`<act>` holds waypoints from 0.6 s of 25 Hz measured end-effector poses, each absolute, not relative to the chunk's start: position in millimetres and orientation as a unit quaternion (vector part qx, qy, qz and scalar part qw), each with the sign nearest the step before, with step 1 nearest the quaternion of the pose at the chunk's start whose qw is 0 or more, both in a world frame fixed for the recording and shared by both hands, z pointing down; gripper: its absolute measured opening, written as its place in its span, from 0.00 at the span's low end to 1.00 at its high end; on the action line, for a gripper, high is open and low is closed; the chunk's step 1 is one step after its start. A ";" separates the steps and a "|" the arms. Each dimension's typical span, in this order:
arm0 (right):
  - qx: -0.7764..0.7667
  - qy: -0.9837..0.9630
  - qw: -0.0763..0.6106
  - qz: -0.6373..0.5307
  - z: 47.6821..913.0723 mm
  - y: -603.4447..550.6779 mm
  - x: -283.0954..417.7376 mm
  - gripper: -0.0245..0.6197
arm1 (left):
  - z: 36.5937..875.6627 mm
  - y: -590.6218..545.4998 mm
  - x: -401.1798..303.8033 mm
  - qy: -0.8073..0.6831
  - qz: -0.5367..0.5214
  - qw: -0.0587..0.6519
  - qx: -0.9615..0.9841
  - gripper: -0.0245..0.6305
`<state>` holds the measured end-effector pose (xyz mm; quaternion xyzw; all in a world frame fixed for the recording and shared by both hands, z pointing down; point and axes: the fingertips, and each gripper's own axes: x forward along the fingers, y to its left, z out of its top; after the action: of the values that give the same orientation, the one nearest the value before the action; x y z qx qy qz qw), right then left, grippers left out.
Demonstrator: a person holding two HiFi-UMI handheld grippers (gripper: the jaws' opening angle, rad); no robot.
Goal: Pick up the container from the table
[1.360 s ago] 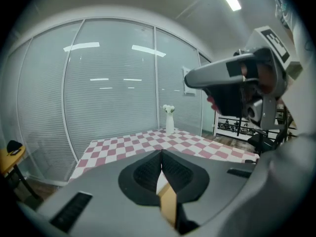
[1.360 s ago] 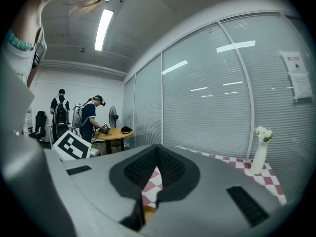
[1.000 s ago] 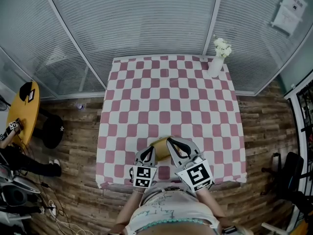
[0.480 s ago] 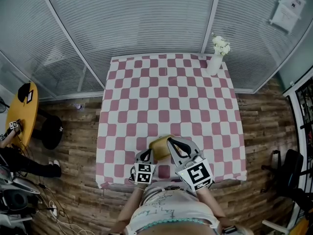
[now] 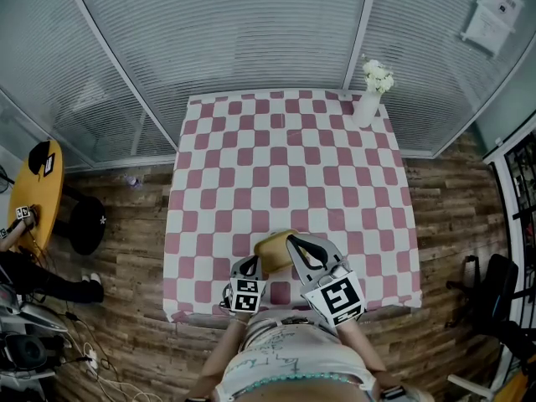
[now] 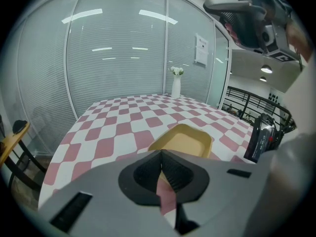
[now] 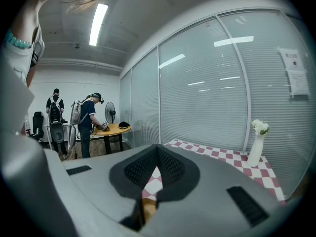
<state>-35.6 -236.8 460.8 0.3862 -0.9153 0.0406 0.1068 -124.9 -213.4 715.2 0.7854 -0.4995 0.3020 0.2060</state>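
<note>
The container (image 5: pixel 270 246), a shallow tan tray, sits on the desk (image 5: pixel 285 166) close to its near edge, roughly mid-width, on the pink-and-white checked cloth and right in front of the person. It is empty as far as the left gripper view shows, and it lies turned, so that one corner points back toward the left tool (image 6: pixel 160 158). From that view its longer side seems to run away and to the right, though the tools cover too much of it in the head view to be sure. The left tool tilts down at the desk with its jaws closed together and nothing between the pads. The tray's near corner lies just ahead of its tips and slightly to the right. The right tool (image 7: pixel 158 149) hangs flatter over the tray's right side, its pads also meeting at the tip with nothing between them; only a sliver of tan shows low in the gap beneath them. Both tools are close, but the left looks better lined up with the rim, and it would need to open before it could take the near wall. A white vase of flowers (image 5: pixel 368 107) stands well apart at the far right corner.
</note>
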 end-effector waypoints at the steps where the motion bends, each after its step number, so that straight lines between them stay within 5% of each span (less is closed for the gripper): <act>1: 0.386 -0.915 0.108 0.041 461.2 -236.5 -35.5 0.03 | 716.0 -213.0 -125.3 -0.499 0.302 0.207 0.785 0.06; 13: 0.392 -0.912 0.111 0.048 464.7 -238.4 -32.0 0.03 | 723.4 -218.5 -135.6 -0.521 0.288 0.245 0.765 0.07; 15: 0.392 -0.912 0.109 0.050 462.7 -239.2 -31.9 0.03 | 728.8 -219.9 -136.8 -0.522 0.286 0.254 0.762 0.19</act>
<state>-31.9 -239.2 462.7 0.3921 -0.9121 0.0499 0.1087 -136.8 -219.9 728.8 0.7622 -0.5220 0.2865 0.2541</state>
